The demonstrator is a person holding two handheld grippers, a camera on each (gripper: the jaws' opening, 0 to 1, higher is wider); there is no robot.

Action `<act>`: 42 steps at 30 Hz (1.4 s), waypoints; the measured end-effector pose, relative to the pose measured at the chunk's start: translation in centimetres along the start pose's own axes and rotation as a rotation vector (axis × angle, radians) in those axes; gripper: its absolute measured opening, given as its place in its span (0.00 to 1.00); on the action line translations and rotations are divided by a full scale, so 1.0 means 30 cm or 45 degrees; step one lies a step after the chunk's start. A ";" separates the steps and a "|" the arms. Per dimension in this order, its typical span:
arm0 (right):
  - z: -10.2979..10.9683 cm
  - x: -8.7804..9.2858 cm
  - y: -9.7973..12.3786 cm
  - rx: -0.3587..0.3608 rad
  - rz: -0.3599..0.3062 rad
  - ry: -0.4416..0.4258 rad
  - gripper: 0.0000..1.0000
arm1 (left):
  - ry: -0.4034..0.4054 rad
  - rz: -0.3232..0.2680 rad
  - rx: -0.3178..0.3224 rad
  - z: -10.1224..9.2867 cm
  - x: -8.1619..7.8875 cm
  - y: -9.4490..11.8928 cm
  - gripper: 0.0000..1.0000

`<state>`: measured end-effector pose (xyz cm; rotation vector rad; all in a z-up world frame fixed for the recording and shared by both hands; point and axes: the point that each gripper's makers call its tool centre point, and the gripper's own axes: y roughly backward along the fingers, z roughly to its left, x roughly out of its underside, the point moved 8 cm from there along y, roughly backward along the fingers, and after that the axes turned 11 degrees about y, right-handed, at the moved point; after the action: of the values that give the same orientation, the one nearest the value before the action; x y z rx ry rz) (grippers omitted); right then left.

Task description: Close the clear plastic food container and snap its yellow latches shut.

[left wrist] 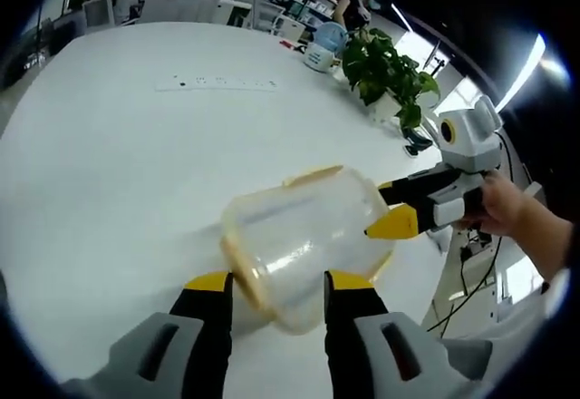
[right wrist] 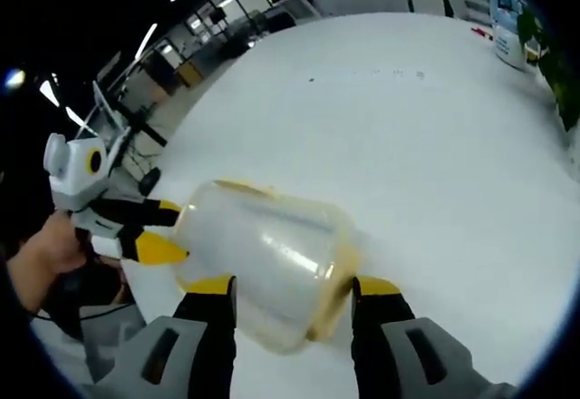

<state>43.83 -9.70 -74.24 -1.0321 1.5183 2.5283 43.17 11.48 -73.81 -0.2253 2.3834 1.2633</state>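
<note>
While the left gripper view took in a potted plant [left wrist: 391, 74] and power strip [left wrist: 216, 82] on the white bench [left wrist: 109, 163], the right gripper view showed bare bench beyond. The clear container [left wrist: 304, 245], yellow-trimmed and cloudy, was held above the bench between both. The left hand-held gripper [left wrist: 276, 283] clasped its rim end while the right hand-held gripper [right wrist: 288, 287] held its other end.

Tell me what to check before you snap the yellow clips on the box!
1. Left gripper around the clear plastic food container: ok, a jaw on each side.
2. Right gripper around the container too: ok.
3. Lid fully seated: cannot tell.
4. Yellow latches snapped shut: cannot tell.
5. Container resting on the white table: cannot tell, it looks tipped on its side.
</note>
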 end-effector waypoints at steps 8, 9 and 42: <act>-0.013 0.016 -0.009 -0.036 0.013 -0.016 0.45 | 0.040 0.039 -0.016 -0.008 -0.017 -0.009 0.32; -0.009 0.016 -0.009 -0.036 0.022 -0.017 0.45 | 0.116 0.015 0.019 -0.004 -0.017 -0.005 0.32; 0.028 0.013 -0.002 0.039 -0.005 -0.133 0.50 | 0.043 0.079 0.054 0.011 -0.018 -0.006 0.37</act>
<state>43.11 -9.12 -74.25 -0.8835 1.5207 2.5047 43.81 11.63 -73.87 -0.1623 2.4609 1.2443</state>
